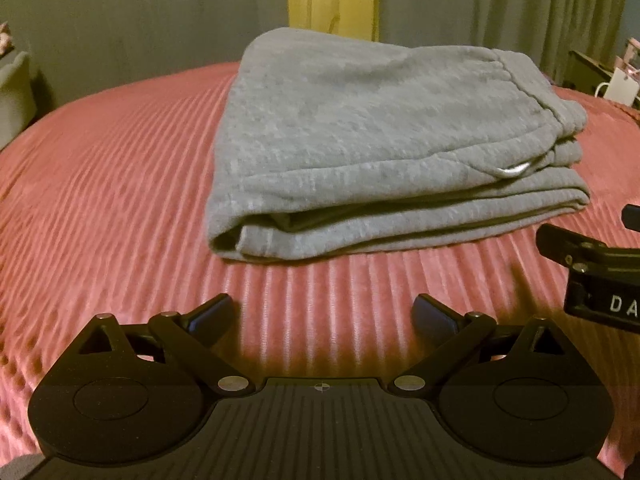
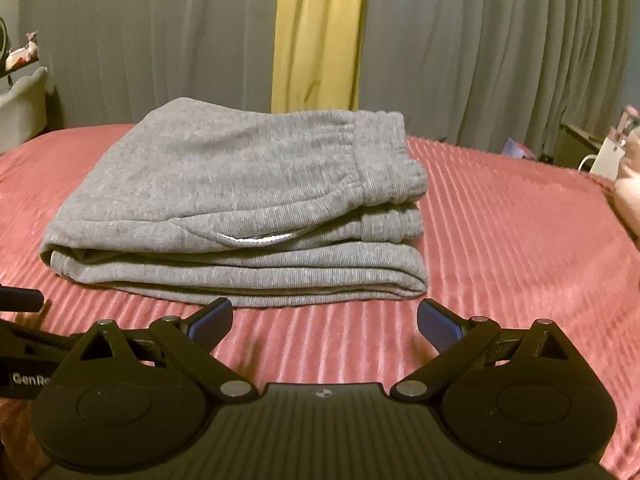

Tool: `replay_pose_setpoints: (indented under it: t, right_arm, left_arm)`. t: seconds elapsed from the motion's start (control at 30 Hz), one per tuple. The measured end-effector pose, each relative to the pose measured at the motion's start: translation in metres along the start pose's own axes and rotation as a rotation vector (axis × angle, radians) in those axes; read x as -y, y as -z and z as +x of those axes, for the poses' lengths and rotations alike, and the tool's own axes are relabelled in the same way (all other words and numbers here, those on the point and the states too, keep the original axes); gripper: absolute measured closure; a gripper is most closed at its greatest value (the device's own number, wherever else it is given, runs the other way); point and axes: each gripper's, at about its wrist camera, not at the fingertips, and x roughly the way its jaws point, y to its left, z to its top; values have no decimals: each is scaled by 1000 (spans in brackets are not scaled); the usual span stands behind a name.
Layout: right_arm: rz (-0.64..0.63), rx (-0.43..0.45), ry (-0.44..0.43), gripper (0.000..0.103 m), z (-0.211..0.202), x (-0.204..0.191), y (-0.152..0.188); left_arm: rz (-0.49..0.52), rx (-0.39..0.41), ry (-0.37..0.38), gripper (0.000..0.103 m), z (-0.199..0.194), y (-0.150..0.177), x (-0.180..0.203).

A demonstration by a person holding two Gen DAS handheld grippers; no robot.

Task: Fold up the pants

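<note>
Grey sweatpants (image 1: 360, 140) lie folded in a thick stack on a pink ribbed bedspread (image 1: 100, 200), waistband at the right, a white drawstring loop showing at the front. They also show in the right wrist view (image 2: 240, 208). My left gripper (image 1: 322, 316) is open and empty, a short way in front of the stack's near edge. My right gripper (image 2: 324, 322) is open and empty, just in front of the stack's near fold. The right gripper also shows at the right edge of the left wrist view (image 1: 600, 264).
Grey curtains (image 2: 480, 60) with a yellow strip (image 2: 320, 36) hang behind the bed. A grey seat (image 2: 20, 96) stands at the far left. A bedside stand with small items (image 2: 600, 152) is at the far right. The bedspread (image 2: 520, 240) lies bare right of the pants.
</note>
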Motion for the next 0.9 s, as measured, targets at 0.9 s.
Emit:
replay_pose_setpoints:
  t: [0.9]
  right_arm:
    - [-27,3,10,4,1,-4,0]
  left_arm:
    - [15,-21,-14,3,7,-1,-1]
